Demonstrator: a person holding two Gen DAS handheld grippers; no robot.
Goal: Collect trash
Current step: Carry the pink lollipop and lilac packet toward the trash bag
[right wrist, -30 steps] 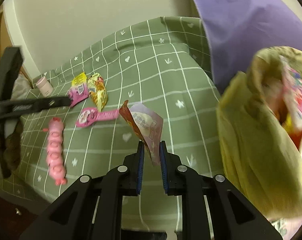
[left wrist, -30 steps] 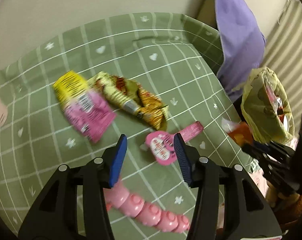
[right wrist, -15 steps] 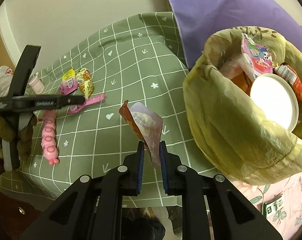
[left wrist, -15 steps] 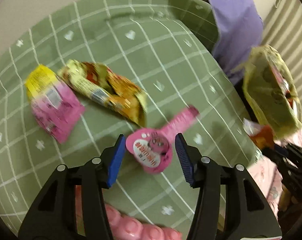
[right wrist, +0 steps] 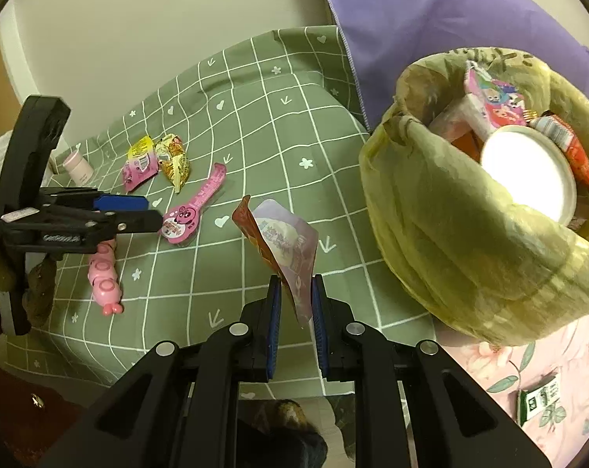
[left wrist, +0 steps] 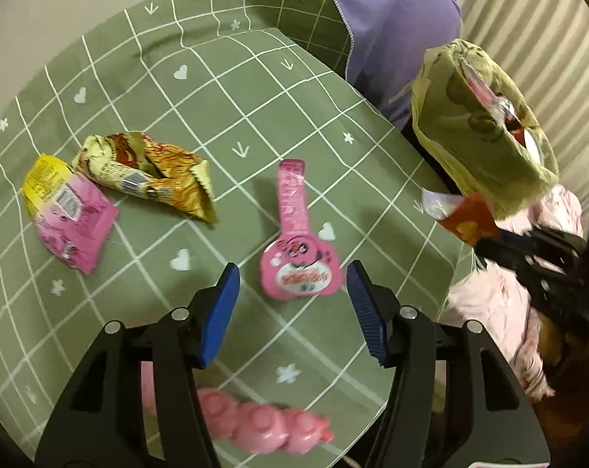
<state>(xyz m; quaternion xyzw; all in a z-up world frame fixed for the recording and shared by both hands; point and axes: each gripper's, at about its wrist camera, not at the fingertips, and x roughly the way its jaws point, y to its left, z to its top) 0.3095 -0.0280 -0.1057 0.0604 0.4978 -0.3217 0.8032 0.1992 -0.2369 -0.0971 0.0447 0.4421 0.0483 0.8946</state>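
Note:
A pink spoon-shaped wrapper (left wrist: 294,269) lies flat on the green checked cloth (left wrist: 224,89). My left gripper (left wrist: 292,308) hovers just short of its round end. Its jaws are opening, with the blue pads (left wrist: 220,312) either side of the wrapper and clear of it. My right gripper (right wrist: 296,304) is shut on an orange and purple wrapper (right wrist: 282,241), held upright beside the yellow-green trash bag (right wrist: 450,234). The bag is open and holds several wrappers and a white lid. A pink-yellow packet (left wrist: 68,214) and a crumpled yellow wrapper (left wrist: 150,171) lie further left.
A pink caterpillar toy (left wrist: 263,425) lies under the left gripper near the cloth's front edge. A purple pillow (right wrist: 450,19) sits behind the bag. Pink floral bedding (right wrist: 528,370) is under the bag. A small pink jar (right wrist: 78,165) stands at the far left.
My left gripper has moved in over the pink wrapper, rolled, and spread its jaws wider. My right gripper swung towards the trash bag with its wrapper, then held still.

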